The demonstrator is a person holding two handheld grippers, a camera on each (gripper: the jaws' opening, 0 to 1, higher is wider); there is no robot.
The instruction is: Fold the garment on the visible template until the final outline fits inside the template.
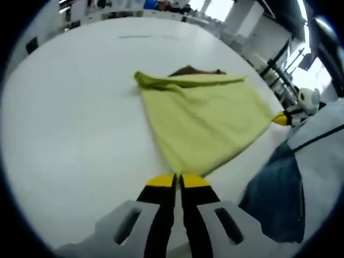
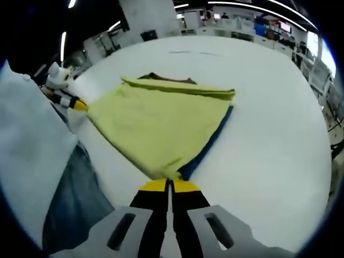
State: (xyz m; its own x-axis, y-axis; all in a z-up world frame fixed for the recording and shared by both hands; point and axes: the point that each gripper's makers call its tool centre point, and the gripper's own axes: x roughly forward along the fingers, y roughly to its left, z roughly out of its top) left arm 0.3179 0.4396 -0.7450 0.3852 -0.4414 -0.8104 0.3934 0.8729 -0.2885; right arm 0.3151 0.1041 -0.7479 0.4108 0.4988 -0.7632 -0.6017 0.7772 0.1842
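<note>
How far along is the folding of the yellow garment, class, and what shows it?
Done: the yellow garment is already doubled over, with a folded edge along its far side. In hand: the left gripper and right gripper each pinch a near corner. Left: the dark template peeks out along one side and beyond the far edge, so fit within it is unconfirmed.

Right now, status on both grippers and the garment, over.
Left gripper and right gripper each shut on a corner of the yellow-green cloth garment. Garment partly folded on the white table; dark template peeks out beneath. Nothing blocking.
</note>
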